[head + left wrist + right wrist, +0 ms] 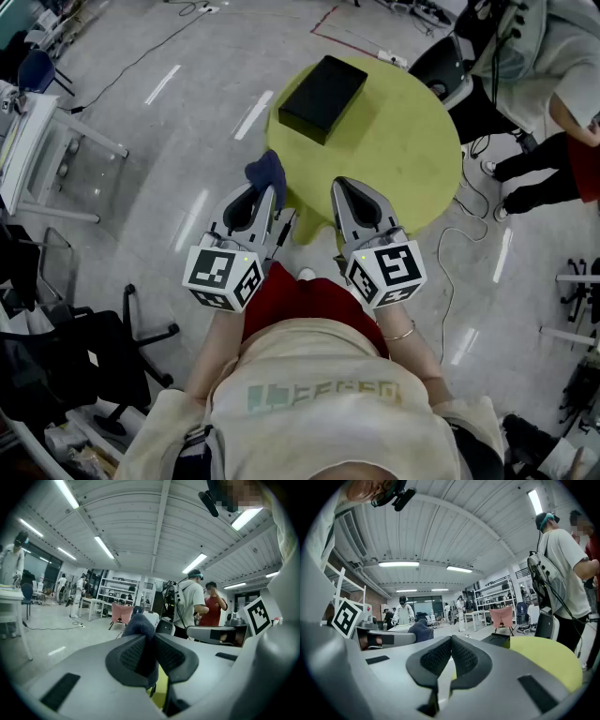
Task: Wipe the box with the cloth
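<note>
Box (323, 97): black, lies flat on the far-left part of the round yellow-green worktop (412, 141), nothing touching it. Left claw (272, 191) pinches the dark blue cloth (266, 171), which bunches up past the tips, at the worktop's near edge. Right claw (341, 186) pressed together, nothing in it, near the left one. Both well apart from the box.

My head view looks steeply down on the worktop (412, 150) and box (323, 97); both gripper views skim that worktop, level and close.
</note>
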{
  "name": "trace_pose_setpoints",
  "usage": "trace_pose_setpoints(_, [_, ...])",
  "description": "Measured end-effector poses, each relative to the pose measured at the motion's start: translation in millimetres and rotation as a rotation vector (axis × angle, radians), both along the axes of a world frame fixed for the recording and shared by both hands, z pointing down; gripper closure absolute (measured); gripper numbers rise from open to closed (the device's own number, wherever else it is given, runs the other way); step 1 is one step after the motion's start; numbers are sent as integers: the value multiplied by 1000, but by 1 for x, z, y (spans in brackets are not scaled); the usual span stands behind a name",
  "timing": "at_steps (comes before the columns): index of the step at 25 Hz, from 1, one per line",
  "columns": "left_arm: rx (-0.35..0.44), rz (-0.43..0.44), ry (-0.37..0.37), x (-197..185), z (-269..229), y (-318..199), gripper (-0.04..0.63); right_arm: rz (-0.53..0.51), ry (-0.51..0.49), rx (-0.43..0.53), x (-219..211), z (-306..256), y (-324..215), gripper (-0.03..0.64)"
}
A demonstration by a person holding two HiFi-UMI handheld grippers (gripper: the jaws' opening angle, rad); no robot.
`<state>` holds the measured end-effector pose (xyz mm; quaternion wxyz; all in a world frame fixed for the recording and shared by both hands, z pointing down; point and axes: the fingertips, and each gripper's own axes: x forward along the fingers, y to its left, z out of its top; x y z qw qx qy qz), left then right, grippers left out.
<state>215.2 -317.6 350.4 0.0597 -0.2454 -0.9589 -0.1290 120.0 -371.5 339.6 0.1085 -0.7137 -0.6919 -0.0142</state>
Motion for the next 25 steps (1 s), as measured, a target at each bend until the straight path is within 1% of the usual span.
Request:
trace_pose_setpoints(4, [-10, -11, -13, 2, -8, 1, 535, 9, 6, 7, 0, -1, -6, 580])
trace_pose_setpoints(10, [3, -11, -44, 9, -19, -12, 535, 20, 31, 18, 0, 0, -23, 580])
trace_pose_setpoints(17, [-27, -17, -25, 9, -26, -16, 535, 15, 57, 26, 0, 6, -31, 578])
trace_pose_setpoints(21, [-36, -25, -8, 6, -25, -17, 535, -4, 56, 0, 2, 3, -29, 578])
trace_pose_setpoints(25, [-37, -29, 1, 5, -25, -16, 535, -21, 65, -5, 3, 0, -25, 578])
